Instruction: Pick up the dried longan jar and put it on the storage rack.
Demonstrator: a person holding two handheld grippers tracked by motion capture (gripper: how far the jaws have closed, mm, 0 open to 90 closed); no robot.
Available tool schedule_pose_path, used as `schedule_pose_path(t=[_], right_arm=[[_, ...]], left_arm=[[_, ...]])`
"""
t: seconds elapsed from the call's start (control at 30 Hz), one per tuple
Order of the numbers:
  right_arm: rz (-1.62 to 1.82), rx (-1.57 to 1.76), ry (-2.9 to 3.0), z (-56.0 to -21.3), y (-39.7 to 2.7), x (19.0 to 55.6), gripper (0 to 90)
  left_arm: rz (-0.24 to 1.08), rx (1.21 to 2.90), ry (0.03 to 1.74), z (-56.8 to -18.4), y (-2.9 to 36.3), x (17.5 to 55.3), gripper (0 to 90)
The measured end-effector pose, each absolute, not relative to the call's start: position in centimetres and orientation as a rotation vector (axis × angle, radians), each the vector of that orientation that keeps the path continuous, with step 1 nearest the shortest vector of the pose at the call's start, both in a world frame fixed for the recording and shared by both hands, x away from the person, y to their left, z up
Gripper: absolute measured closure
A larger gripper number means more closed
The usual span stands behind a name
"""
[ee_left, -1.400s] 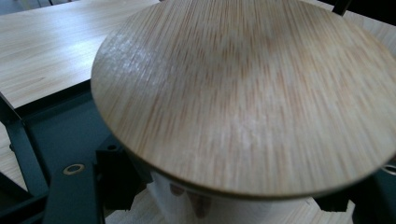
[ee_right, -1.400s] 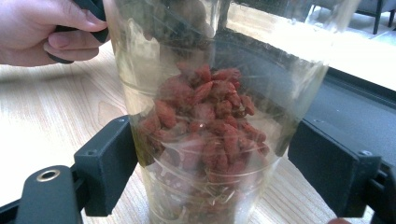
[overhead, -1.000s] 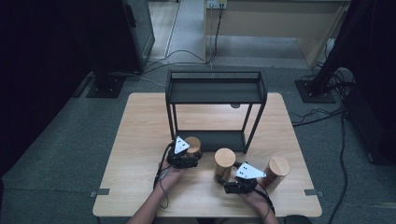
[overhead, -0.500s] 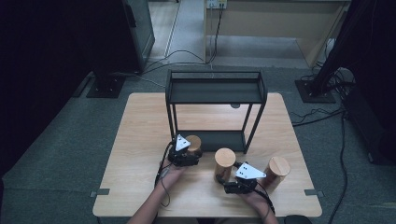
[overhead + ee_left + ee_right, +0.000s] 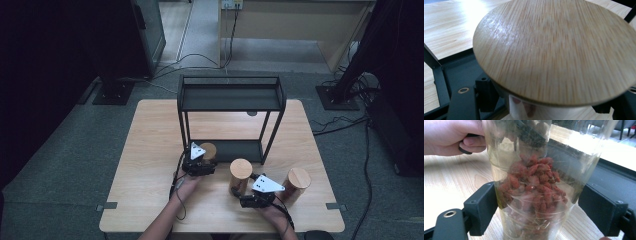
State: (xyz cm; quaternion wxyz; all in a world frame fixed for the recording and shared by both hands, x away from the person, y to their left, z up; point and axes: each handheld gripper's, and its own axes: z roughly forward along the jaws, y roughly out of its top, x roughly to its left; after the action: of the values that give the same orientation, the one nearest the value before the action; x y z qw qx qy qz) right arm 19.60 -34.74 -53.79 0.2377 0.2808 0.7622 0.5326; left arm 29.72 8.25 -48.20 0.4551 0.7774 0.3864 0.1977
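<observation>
Smooth wooden lid [image 5: 554, 50], clear jar [image 5: 536, 195]

Counts, high view: 3 jars w/ wood lids – jar 1 [image 5: 208, 150] at the rack's low shelf, jar 2 [image 5: 240, 175] mid-table, jar 3 [image 5: 296, 183] at right. 1 black rack [image 5: 230, 100] w/ 2 shelves. 1 table [image 5: 145, 150]. 2 grippers – left gripper [image 5: 199, 165], right gripper [image 5: 256, 195] – each w/ 1 grey plate on top. 2 hands. Behind the table: 1 wood cabinet [image 5: 295, 25], approx. 2 dark stand bases on the floor, several cables; exact no. can't tell.

black grippers [image 5: 200, 167] with grey three-cornered plates, black jaws, trailing cables.
</observation>
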Motion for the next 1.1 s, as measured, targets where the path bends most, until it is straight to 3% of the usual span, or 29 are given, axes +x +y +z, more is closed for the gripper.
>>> schedule_pose_path(t=[1.1], right_arm=[[1.457,0.768,2.082,-53.8,-34.7,19.4,16.9]], left_arm=[[0.591,1.907,1.091,-47.9,4.5,31.7,25.5]])
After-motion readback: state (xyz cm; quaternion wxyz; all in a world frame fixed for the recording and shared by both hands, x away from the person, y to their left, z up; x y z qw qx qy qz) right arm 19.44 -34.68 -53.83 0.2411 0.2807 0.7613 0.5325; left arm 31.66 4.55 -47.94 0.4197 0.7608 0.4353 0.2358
